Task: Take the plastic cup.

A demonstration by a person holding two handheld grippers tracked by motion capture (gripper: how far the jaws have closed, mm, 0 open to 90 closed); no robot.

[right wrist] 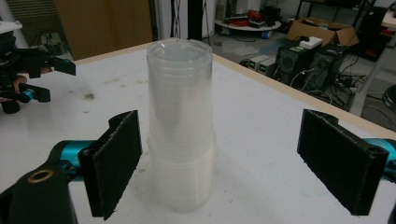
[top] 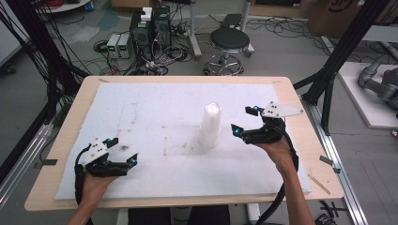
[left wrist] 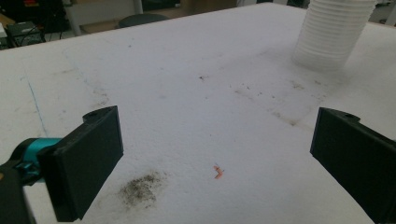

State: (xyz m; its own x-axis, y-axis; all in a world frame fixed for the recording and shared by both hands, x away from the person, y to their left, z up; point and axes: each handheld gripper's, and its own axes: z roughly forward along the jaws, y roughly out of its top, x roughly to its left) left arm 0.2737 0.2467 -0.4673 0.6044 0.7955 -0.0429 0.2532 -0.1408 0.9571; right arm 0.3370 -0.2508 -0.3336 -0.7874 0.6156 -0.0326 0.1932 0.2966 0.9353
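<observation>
A stack of clear plastic cups (top: 210, 126) stands upside down near the middle of the white foam sheet (top: 155, 103) that covers the table. The right gripper (top: 245, 121) sits just beside the stack, its jaws spread wide and touching nothing. The left gripper (top: 123, 150) rests well apart near the front edge, jaws also wide apart, next to a dark smudge (left wrist: 140, 189).

Surface: wooden table (top: 300, 154), covered by a stained white foam sheet (top: 155, 108).
Stack of clear cups (top: 210, 126): upright on the sheet, just beyond the right gripper (top: 243, 121).
Dark smudge (left wrist: 140, 189): between the left gripper's (left wrist: 217, 158) jaws.
</observation>
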